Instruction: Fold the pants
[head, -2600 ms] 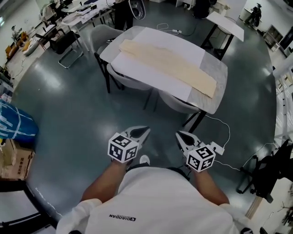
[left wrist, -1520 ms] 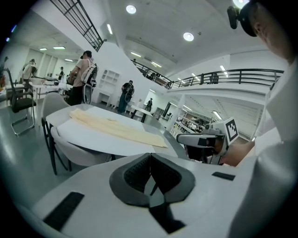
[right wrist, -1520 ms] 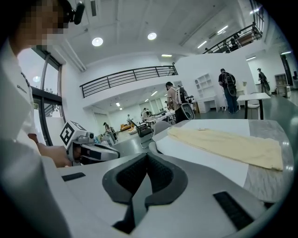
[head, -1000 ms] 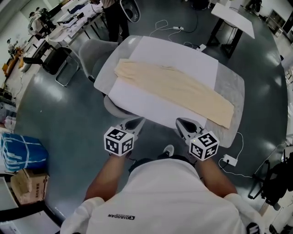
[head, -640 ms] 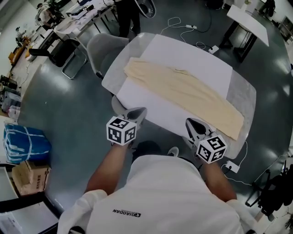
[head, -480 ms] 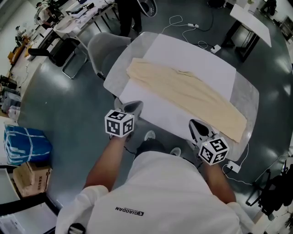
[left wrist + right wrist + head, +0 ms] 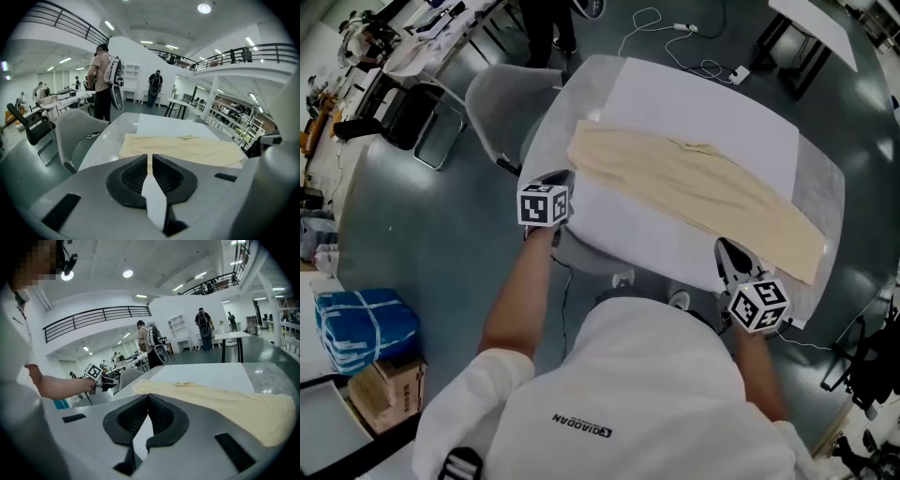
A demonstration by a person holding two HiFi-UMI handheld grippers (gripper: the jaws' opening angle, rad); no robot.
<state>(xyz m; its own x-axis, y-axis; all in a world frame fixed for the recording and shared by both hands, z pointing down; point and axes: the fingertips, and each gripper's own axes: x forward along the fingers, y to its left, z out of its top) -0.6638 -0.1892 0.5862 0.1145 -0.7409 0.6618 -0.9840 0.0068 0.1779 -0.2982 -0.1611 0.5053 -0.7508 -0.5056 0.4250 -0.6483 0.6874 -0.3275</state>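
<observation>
The left gripper (image 7: pixel 150 158) has its fingers pressed together with nothing between them. Just ahead of the tips lies the near end of the cream pants (image 7: pixel 183 149), not touched. In the head view this gripper (image 7: pixel 558 178) hangs at the table's corner, beside that end of the pants (image 7: pixel 694 192).

The right gripper (image 7: pixel 146 397) is also closed at the tips and empty. The pants (image 7: pixel 220 404) run across in front of it and off to its right, apart from the fingers. From above, this gripper (image 7: pixel 727 251) sits at the table's near edge, close to the other end of the pants.

The pants lie flat and full length on a white sheet (image 7: pixel 703 108) that covers the middle of the grey table (image 7: pixel 827 187). A grey chair (image 7: pixel 502 94) stands beyond the left gripper.

On the floor, well behind the left gripper, are a cardboard box (image 7: pixel 384 398) and a blue wrapped bundle (image 7: pixel 366 328) touching it. What the box holds cannot be made out.
</observation>
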